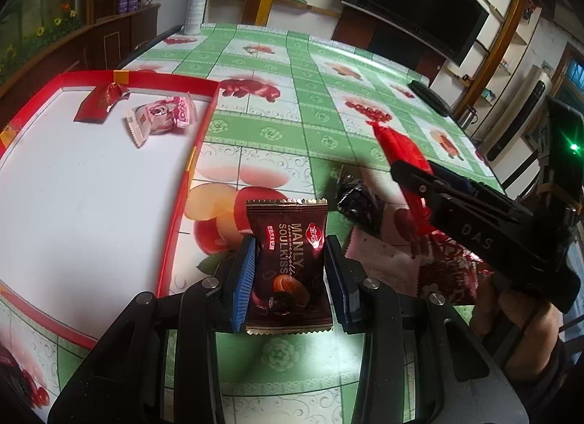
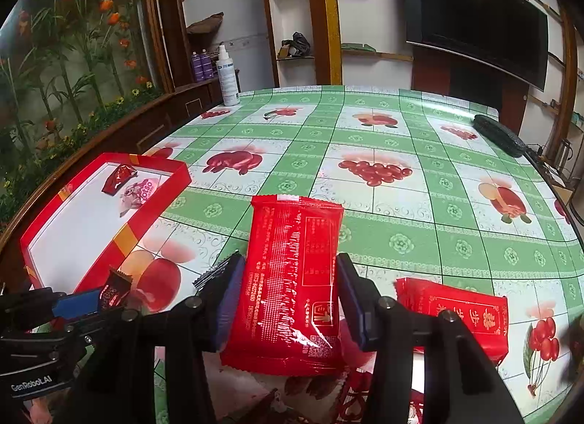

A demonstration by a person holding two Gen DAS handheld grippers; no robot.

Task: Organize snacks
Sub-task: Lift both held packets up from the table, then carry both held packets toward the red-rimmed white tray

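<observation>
A home living room. A table under a green fruit-print oilcloth fills the centre; a flat-screen television hangs at upper right, wooden wall shelves stand at top centre, and a floral mural covers the left wall.

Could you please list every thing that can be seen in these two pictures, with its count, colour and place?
Box lid tray: 1, red rim, white floor, left on the table.
Dark red candy: 1, in the tray, far end.
Pink-white candy: 1, in the tray, beside the dark red one.
Brown Manly Soulkiss candy: 1, in the left tool.
Large red packet: 1, in the right tool.
Red packet with gold print: 1, on the table, right.
Black wrapper: 1, on the table.
Tablecloth: 1, green-white, fruit prints.
Spray bottle: 1, white, far left corner.
Television: 1, black, on the wall.
Left tool: 1, black, blue pads.
Right tool: 1, black, blue pads.
</observation>
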